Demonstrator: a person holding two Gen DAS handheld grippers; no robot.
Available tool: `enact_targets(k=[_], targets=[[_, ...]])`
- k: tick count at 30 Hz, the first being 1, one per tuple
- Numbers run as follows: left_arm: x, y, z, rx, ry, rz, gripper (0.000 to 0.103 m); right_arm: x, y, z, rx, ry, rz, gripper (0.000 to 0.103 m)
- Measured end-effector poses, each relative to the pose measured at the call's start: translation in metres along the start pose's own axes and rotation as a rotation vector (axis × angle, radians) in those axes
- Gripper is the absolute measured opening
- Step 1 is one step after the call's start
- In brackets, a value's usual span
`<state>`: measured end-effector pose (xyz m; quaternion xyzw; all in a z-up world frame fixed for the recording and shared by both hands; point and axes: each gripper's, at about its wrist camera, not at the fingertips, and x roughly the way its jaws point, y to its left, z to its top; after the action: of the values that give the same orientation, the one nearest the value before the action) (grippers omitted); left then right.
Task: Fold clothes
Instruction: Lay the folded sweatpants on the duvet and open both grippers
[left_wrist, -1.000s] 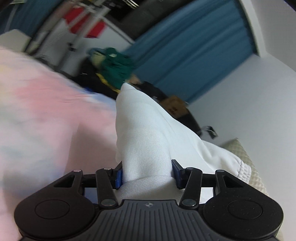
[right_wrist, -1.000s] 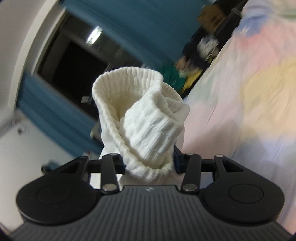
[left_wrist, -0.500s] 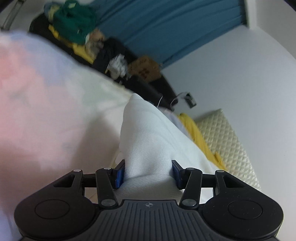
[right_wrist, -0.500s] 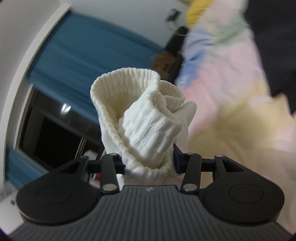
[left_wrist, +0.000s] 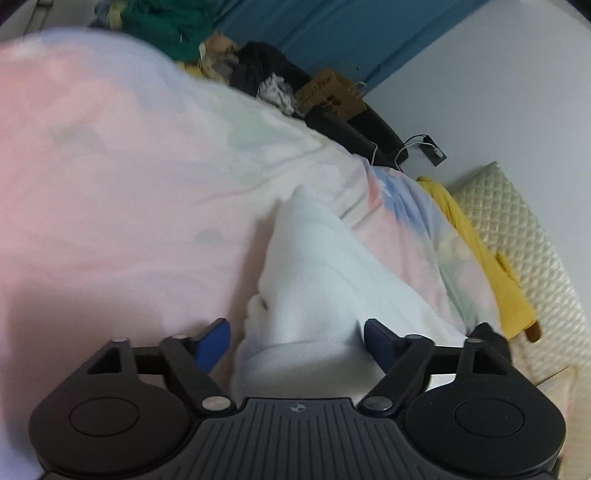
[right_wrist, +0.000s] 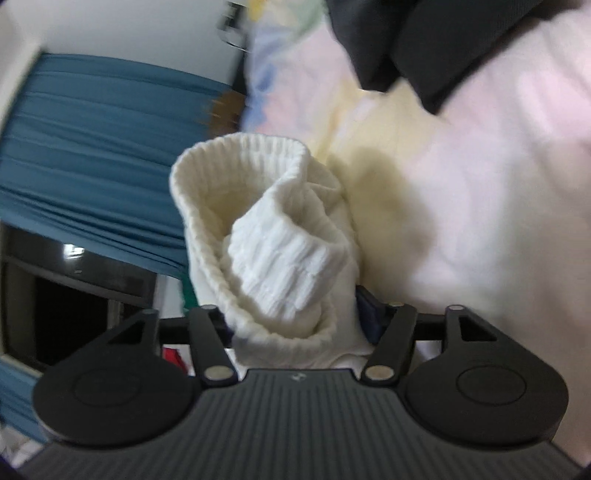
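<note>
Garment (left_wrist: 314, 280) lay on the bed (left_wrist: 110, 184) between left gripper (left_wrist: 295, 332) jaws; clothes pile (left_wrist: 236, 62) far behind, pillow (left_wrist: 517, 236) right.

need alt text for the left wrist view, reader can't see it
The left claw is open around a bunched white garment lying on a pastel pink and blue bedspread. Beyond it are a yellow cloth, a cream quilted cushion and a teal curtain.
</note>
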<state>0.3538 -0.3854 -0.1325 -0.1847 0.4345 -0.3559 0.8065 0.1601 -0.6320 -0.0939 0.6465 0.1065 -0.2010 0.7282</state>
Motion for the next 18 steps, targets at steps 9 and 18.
enact_targets(k=[9, 18], targets=[[-0.132, -0.067, 0.008, 0.148, -0.099, 0.085, 0.102, -0.087, 0.042, 0.0, -0.04, -0.075, -0.11, 0.085], [-0.276, -0.169, -0.021, 0.351, -0.235, 0.119, 0.103, -0.189, 0.137, -0.024, -0.317, -0.121, -0.029, 0.086]])
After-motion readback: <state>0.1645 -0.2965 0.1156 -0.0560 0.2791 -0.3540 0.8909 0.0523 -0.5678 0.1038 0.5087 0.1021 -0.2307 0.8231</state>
